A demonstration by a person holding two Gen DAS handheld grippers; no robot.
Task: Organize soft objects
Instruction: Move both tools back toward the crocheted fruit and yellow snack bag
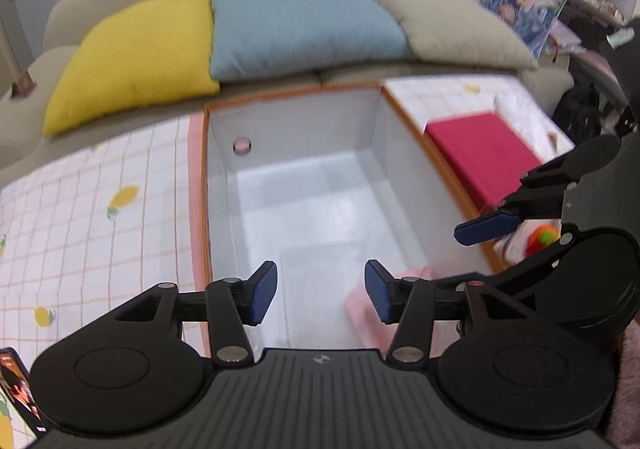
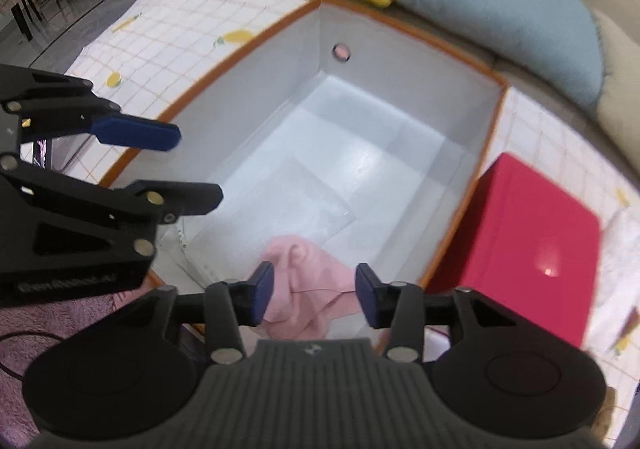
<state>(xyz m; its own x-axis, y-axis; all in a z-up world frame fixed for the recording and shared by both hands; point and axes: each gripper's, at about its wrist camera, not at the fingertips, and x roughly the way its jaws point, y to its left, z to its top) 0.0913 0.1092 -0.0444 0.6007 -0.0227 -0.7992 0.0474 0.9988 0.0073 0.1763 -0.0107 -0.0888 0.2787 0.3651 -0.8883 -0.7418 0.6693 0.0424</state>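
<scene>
A large storage box (image 1: 296, 153) with white inside and an orange rim stands open on a checked lemon-print cloth; it also shows in the right wrist view (image 2: 400, 129). A pink soft cloth (image 2: 308, 281) lies crumpled in the box's near corner, partly seen in the left wrist view (image 1: 360, 305). My left gripper (image 1: 320, 293) is open and empty above the box's near end. My right gripper (image 2: 314, 295) is open, hovering just above the pink cloth, not holding it. A folded red item (image 2: 532, 249) lies to the right of the box.
Yellow (image 1: 136, 57), blue (image 1: 300, 25) and beige (image 1: 452, 21) cushions lean on the sofa behind the box. A small orange and green toy (image 1: 544, 239) lies right of the box. A phone (image 1: 18, 389) lies at the left. A pink rug (image 2: 48, 329) covers the floor.
</scene>
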